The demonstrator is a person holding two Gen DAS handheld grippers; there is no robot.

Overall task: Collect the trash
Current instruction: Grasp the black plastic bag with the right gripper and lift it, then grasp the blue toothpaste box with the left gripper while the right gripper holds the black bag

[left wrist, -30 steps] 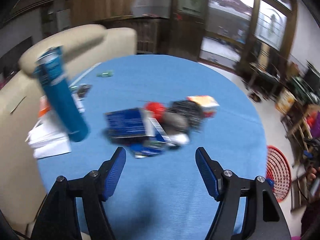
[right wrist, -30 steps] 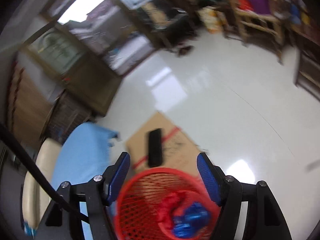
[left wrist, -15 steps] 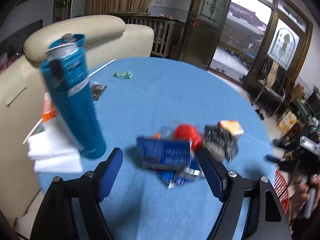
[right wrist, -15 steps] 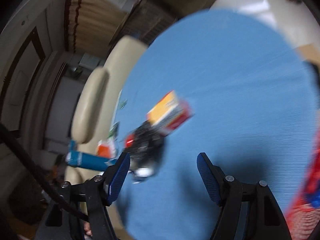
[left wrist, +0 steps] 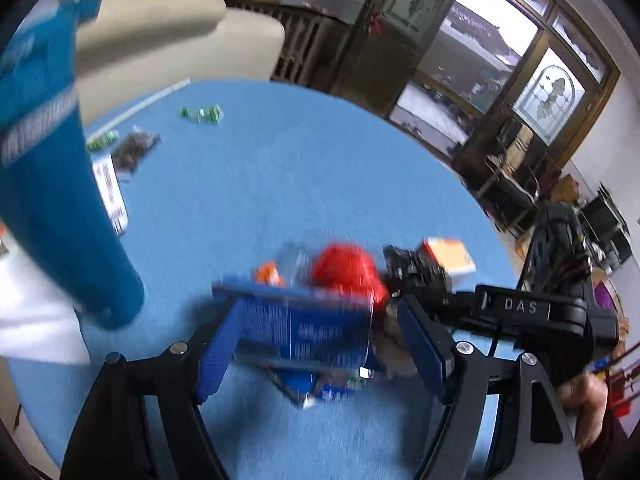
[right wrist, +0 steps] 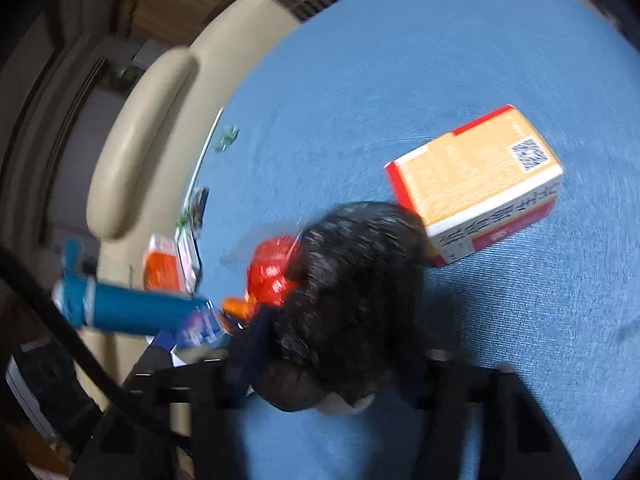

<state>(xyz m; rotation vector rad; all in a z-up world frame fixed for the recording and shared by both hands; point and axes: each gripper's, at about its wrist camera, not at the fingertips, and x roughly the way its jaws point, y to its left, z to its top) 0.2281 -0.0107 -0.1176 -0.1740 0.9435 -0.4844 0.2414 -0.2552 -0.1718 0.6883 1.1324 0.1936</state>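
Observation:
A pile of trash lies on the round blue table (left wrist: 280, 168). My left gripper (left wrist: 320, 354) is low over the pile. Its jaws stand wide with a blue box (left wrist: 304, 328) between the fingers, and no squeeze shows. Behind the box are a red crumpled wrapper (left wrist: 348, 272), a black crumpled bag (left wrist: 416, 270) and an orange-and-white carton (left wrist: 448, 256). My right gripper (right wrist: 332, 360) comes in from the right. Its jaws are closing on the black bag (right wrist: 352, 280), which fills the gap. The carton (right wrist: 476, 184) lies just beyond, and the red wrapper (right wrist: 272, 276) to the left.
A tall teal bottle (left wrist: 52, 200) stands at the left beside white papers (left wrist: 32, 320). Green wrappers (left wrist: 200, 114) and a dark packet (left wrist: 134, 148) lie far across the table. A cream chair (left wrist: 160, 28) backs the table. A hand (left wrist: 580, 396) holds the right gripper.
My right gripper swung from above the red floor basket to the table, and its jaws narrowed around the black bag. My left gripper moved forward and down until the blue box lay between its fingers.

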